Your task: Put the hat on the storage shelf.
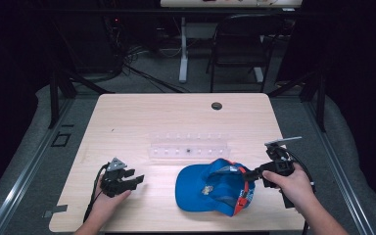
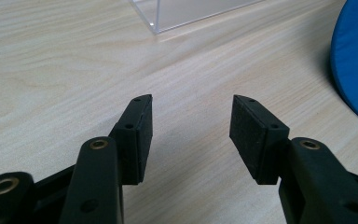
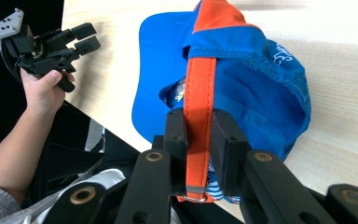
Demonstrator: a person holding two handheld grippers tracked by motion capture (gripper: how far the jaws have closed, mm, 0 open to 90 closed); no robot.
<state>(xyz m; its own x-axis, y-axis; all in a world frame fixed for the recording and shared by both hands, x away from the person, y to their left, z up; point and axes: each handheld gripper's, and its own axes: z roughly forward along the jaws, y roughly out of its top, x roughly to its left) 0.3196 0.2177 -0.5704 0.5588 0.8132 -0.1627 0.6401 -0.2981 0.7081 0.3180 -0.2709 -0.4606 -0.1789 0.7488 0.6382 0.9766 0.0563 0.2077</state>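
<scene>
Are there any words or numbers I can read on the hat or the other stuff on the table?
None can be read.
Blue cap: a small patch on the crown, too blurred to read.
Blue cap, right gripper view: light stitched lettering near the side, cut off and too small to read.
Orange strap, held in the right gripper: no text.
Clear plastic tray: no label visible.

The blue cap (image 2: 356,60) is running off the right edge of the left gripper view, and the clear tray (image 2: 186,11) is getting cut by its top edge. The small objects in the tray's wells (image 1: 189,150) are showing too small to identify.
</scene>
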